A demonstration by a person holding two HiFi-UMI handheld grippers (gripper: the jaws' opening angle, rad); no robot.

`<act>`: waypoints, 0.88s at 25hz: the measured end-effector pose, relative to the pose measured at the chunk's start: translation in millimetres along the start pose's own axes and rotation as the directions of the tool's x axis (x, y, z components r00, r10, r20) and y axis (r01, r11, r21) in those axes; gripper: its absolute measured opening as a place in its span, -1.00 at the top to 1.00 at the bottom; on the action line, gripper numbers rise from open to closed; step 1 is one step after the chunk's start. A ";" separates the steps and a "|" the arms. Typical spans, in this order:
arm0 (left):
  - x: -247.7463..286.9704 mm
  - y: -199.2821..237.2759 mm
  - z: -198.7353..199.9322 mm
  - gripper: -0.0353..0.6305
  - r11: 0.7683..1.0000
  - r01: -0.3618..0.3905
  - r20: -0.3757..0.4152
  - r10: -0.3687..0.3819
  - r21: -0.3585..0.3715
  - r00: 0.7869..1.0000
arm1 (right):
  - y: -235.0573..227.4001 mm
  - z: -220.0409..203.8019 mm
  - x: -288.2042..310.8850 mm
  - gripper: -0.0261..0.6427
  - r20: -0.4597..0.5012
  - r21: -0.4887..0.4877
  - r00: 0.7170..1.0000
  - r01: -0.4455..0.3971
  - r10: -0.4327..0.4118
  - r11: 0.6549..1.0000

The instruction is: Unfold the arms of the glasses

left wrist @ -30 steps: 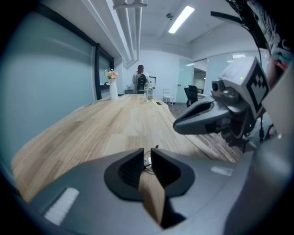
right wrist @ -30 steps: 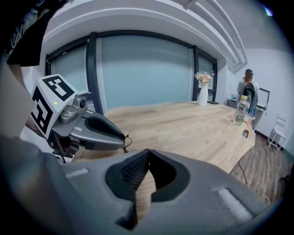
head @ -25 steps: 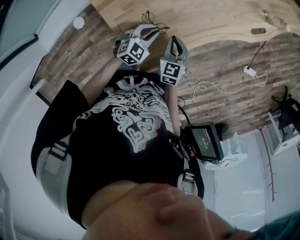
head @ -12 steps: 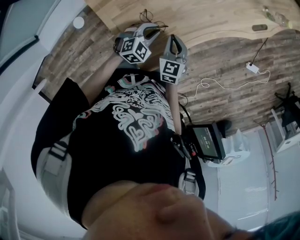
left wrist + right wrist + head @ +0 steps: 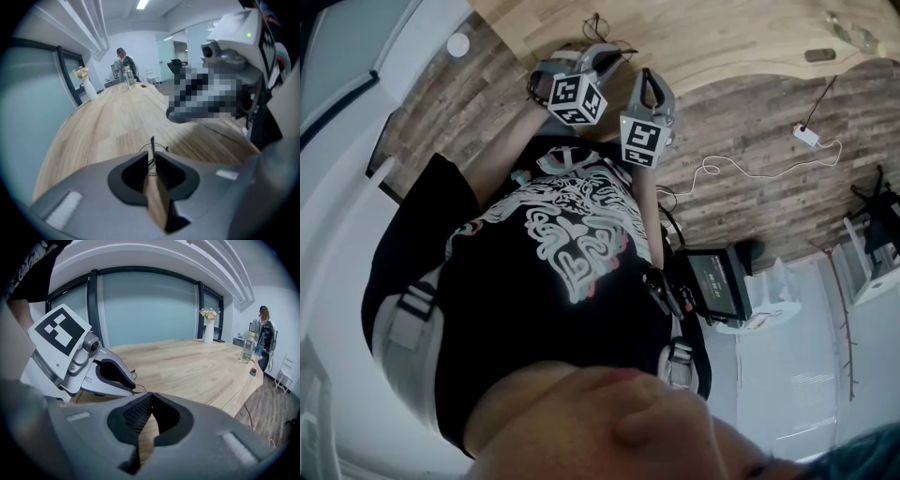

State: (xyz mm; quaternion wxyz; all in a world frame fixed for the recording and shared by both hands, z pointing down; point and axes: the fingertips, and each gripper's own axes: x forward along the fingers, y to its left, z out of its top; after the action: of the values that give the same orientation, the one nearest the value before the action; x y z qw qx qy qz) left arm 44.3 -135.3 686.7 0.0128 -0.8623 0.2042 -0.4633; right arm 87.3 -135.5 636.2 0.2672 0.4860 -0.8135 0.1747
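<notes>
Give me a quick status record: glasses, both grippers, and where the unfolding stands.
glasses: over the wooden table, one thin dark part standing up between the left jaws
left gripper: closed on that thin part; its jaws have just been opening a little
right gripper: jaws together, nothing between them, beside the left gripper and apart from the glasses
unfolding: cannot tell how far the arms are open

The glasses point(image 5: 152, 151) are black, the table point(image 5: 108, 124) pale wood-grain.

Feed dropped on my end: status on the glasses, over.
Left gripper pinching glasses at the table, jaws just eased open slightly. Right gripper shut, empty, beside it. Nothing blocking.
</notes>
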 end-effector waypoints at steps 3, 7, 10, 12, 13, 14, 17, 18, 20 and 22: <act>2.0 -1.4 0.6 0.80 0.996 0.017 -0.055 -0.012 0.084 0.998 | -2.5 -1.2 -0.6 0.92 0.002 0.004 1.000 0.005 -0.005 1.000; 8.3 -5.3 -3.0 0.80 0.988 0.032 -0.092 -0.019 0.149 0.996 | -2.7 -3.6 -3.1 0.92 0.003 0.014 1.000 0.007 -0.007 1.000; 10.4 -2.8 -4.0 0.80 0.990 0.026 -0.102 -0.012 0.142 0.995 | -3.6 -5.0 -3.8 0.92 0.006 0.016 1.000 0.009 -0.009 1.000; 12.0 -2.5 -3.5 0.82 0.991 0.031 -0.102 -0.018 0.133 0.995 | -6.2 -5.4 -4.1 0.92 0.007 0.015 1.000 0.013 -0.014 1.000; 12.6 -2.5 -3.4 0.82 0.991 0.036 -0.101 -0.023 0.128 0.995 | -7.7 -5.5 -4.2 0.92 0.007 0.016 1.000 0.017 -0.017 1.000; 12.9 -2.5 -3.4 0.83 0.992 0.043 -0.101 -0.030 0.122 0.994 | -8.9 -5.7 -4.2 0.92 0.007 0.017 1.000 0.019 -0.020 1.000; 12.5 -0.8 -4.8 0.88 0.993 0.052 -0.103 -0.041 0.108 0.994 | -10.4 -6.0 -3.8 0.92 0.007 0.013 1.000 0.025 -0.025 1.000; 12.2 -0.3 -5.0 0.88 0.993 0.053 -0.102 -0.043 0.101 0.994 | -10.9 -6.1 -3.7 0.92 0.006 0.011 1.000 0.026 -0.026 1.000; 11.1 0.2 -4.4 0.88 0.994 0.054 -0.095 -0.045 0.090 0.994 | -12.0 -7.0 -3.6 0.92 0.005 0.008 1.000 0.026 -0.026 1.000; 8.9 0.7 -2.3 0.88 0.995 0.050 -0.079 -0.043 0.086 0.996 | -12.8 -8.1 -3.2 0.92 0.005 0.007 1.000 0.025 -0.025 1.000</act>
State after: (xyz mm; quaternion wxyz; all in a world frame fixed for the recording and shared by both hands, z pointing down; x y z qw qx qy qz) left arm 46.5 -138.8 695.0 0.0319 -0.8468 0.1639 -0.5050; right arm 102.0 -134.7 641.0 0.2657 0.4975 -0.8074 0.1732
